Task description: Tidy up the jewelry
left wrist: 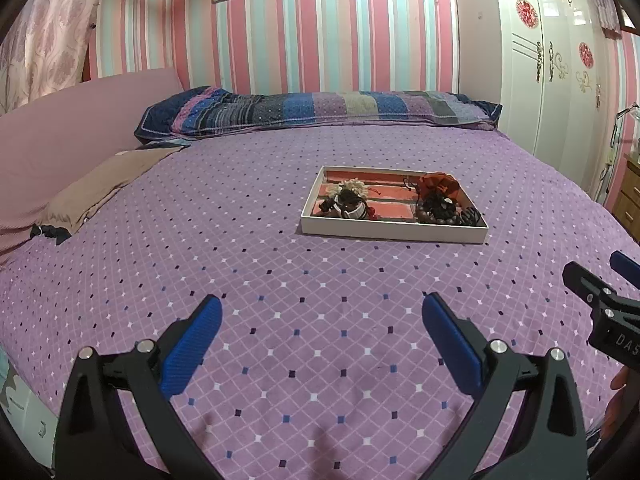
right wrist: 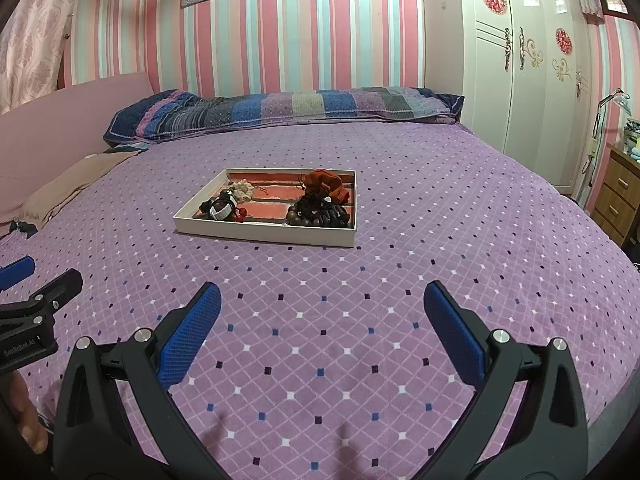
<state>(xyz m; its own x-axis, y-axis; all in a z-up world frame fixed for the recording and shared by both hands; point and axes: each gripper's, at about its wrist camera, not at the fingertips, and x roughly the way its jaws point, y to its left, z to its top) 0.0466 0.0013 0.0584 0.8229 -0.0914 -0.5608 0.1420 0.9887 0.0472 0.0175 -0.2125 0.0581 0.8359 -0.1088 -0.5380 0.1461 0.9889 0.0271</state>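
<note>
A shallow white tray (left wrist: 392, 235) (right wrist: 264, 235) with a red lining lies on the purple bedspread. It holds a pile of dark bead bracelets (left wrist: 440, 212) (right wrist: 316, 210), an orange-red pouch (left wrist: 438, 184) (right wrist: 324, 184), a cream beaded piece (left wrist: 354, 188) (right wrist: 242, 190) and a black and white bangle cluster (left wrist: 348, 206) (right wrist: 220, 208). My left gripper (left wrist: 322, 312) is open and empty above the bedspread, short of the tray. My right gripper (right wrist: 322, 304) is open and empty too, also short of the tray. Each gripper shows at the other view's edge.
A striped patchwork pillow (left wrist: 320, 110) lies along the far side of the bed. A brown cloth (left wrist: 100, 188) lies at the left by a pink headboard (left wrist: 60, 136). A white wardrobe (right wrist: 520, 60) and a wooden drawer unit (right wrist: 616, 196) stand at the right.
</note>
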